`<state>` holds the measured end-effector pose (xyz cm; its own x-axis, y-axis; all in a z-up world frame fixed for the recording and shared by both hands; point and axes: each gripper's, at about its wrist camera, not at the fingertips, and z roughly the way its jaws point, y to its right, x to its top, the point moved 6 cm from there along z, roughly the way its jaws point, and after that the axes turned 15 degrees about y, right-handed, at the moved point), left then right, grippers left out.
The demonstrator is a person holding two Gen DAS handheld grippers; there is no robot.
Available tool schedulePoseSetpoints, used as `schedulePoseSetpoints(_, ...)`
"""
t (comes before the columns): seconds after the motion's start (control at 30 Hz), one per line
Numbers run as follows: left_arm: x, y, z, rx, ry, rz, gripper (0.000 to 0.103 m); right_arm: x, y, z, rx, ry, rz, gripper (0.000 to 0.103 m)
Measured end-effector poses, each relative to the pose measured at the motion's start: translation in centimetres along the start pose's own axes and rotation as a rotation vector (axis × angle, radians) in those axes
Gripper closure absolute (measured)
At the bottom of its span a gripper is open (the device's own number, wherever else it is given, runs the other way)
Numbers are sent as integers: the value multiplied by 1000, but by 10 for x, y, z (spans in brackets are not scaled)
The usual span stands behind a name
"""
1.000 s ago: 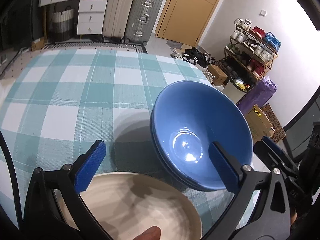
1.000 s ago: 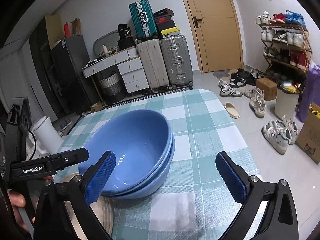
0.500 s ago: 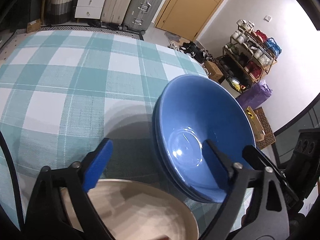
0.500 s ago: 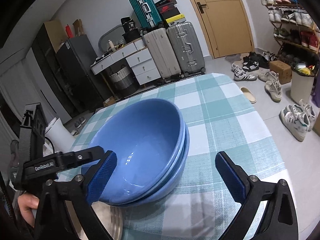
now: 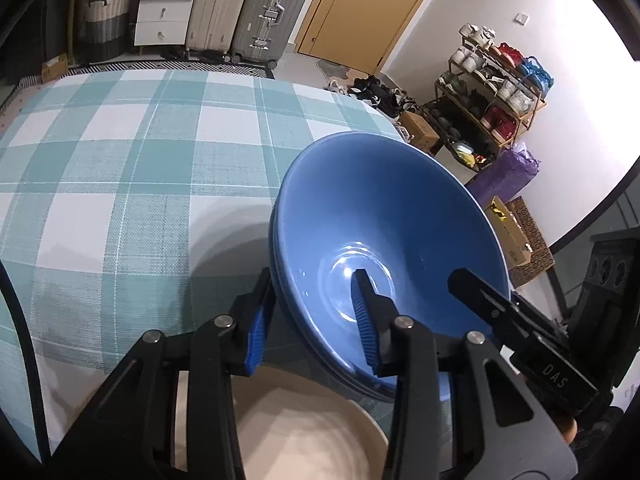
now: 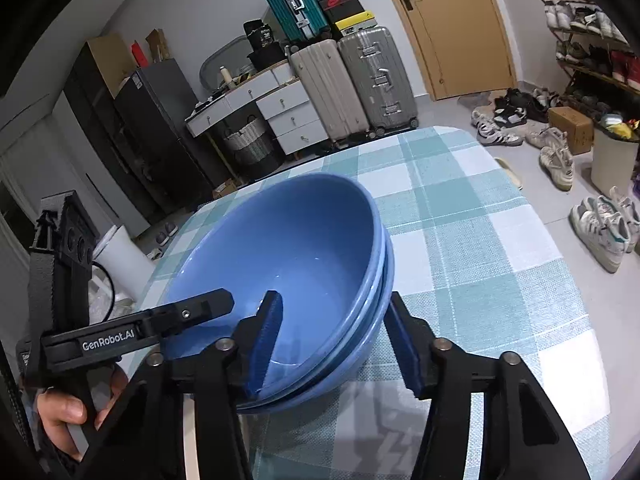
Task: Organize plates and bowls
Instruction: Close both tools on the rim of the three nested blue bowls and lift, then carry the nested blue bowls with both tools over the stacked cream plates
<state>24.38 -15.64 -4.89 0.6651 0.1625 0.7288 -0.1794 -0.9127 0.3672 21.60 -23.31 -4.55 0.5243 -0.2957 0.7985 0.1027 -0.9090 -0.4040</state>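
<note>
Two nested blue bowls (image 5: 384,232) stand on the checked tablecloth (image 5: 120,168). My left gripper (image 5: 308,320) straddles the near left rim of the bowls, one finger inside and one outside, closed onto the wall. My right gripper (image 6: 336,340) straddles the opposite rim of the blue bowls (image 6: 288,248) the same way, closed onto it. A cream plate (image 5: 304,432) lies on the cloth just below my left gripper, next to the bowls. Each gripper shows in the other's view.
The table's right edge (image 6: 540,216) runs close to the bowls, with shoes and a bin on the floor beyond. Suitcases (image 6: 352,84) and a drawer unit stand behind the table's far end. A shoe rack (image 5: 492,92) lines the wall.
Both grippers moved in onto the stacked bowls and narrowed from wide open to closed on opposite rims. The bowls have stayed in place on the cloth.
</note>
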Motion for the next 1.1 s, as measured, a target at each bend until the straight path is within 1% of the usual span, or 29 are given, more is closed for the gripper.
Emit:
schedulePoseSetpoints(0.17, -1, 2, -2, 10, 6, 21, 69, 0, 2, 0, -19, 10, 5, 56)
schedulePoseSetpoints(0.27, -1, 2, -4, 12, 7, 25, 69, 1, 0, 0, -23, 19, -16, 56)
schedulePoseSetpoints(0.53, 8, 15, -24, -1, 50, 55, 69, 12, -6, -16, -32, 56, -45, 56)
schedulePoseSetpoints(0.83, 15, 36, -65, -16, 101, 76, 69, 26, -17, -49, -41, 107, -66, 56)
schedulePoseSetpoints(1.1, 18, 51, -113, -7, 150, 98, 69, 31, -37, -78, -29, 132, -85, 56)
